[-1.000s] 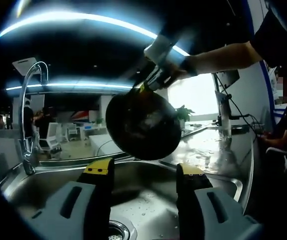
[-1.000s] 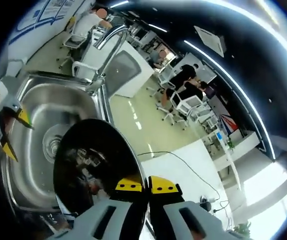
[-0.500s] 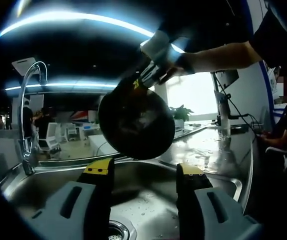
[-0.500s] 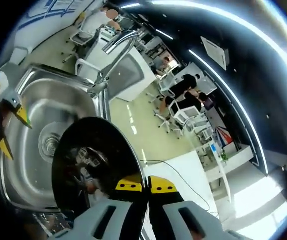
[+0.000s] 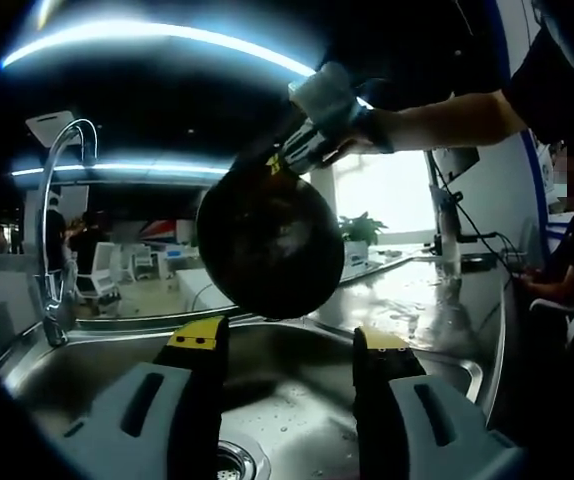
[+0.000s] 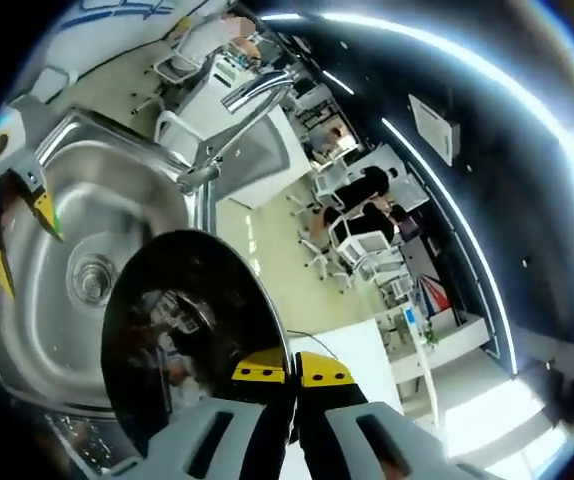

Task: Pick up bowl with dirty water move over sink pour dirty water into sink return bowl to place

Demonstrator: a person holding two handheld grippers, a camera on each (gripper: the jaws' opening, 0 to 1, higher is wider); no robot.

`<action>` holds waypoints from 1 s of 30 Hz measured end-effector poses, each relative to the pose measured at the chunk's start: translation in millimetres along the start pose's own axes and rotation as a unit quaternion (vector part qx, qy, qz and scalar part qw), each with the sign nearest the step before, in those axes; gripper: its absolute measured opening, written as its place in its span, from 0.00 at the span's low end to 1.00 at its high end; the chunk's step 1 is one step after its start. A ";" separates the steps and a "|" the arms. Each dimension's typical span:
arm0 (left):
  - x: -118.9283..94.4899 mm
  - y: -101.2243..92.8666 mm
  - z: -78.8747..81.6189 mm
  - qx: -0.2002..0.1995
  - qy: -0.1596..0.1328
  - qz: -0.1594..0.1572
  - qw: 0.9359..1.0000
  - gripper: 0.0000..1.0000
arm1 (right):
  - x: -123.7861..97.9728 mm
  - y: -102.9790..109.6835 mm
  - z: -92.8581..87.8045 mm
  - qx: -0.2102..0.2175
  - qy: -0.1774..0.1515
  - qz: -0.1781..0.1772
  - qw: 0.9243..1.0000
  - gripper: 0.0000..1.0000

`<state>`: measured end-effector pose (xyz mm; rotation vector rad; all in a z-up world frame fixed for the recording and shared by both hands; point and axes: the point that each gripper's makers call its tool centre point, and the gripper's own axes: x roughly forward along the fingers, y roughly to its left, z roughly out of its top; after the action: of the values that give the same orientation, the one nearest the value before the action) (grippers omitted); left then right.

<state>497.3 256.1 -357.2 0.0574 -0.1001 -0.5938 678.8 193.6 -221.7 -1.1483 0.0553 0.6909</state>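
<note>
A dark, glossy bowl hangs tilted above the steel sink. My right gripper comes in from the upper right of the left gripper view, shut on the bowl's rim. In the right gripper view the bowl stands on edge over the sink basin, its rim pinched between the yellow-tipped fingers of the right gripper. My left gripper is open low over the sink with nothing between its fingers; it also shows as the left gripper at the left of the right gripper view.
A curved tap rises at the sink's left; the tap is also in the right gripper view. The drain sits in the basin's middle. A wet steel counter runs right of the sink. Office chairs and people sit in the background.
The bowl has been raised slightly and turned a little further on edge over the sink. The left gripper has stayed put.
</note>
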 end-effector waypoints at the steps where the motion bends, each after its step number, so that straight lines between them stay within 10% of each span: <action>1: -0.1 0.1 0.3 0.000 -0.001 0.000 1.000 0.49 | -1.5 0.4 1.4 -0.003 -0.003 -0.005 1.000 0.00; 30: 1.2 1.0 -1.0 0.001 0.002 0.000 1.000 0.49 | -26.1 11.7 33.5 -0.088 -0.078 -0.088 0.989 0.00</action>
<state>499.0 256.3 -358.0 0.0608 -0.0980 -0.5930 641.8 212.3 -206.8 -1.2477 -0.2412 0.6353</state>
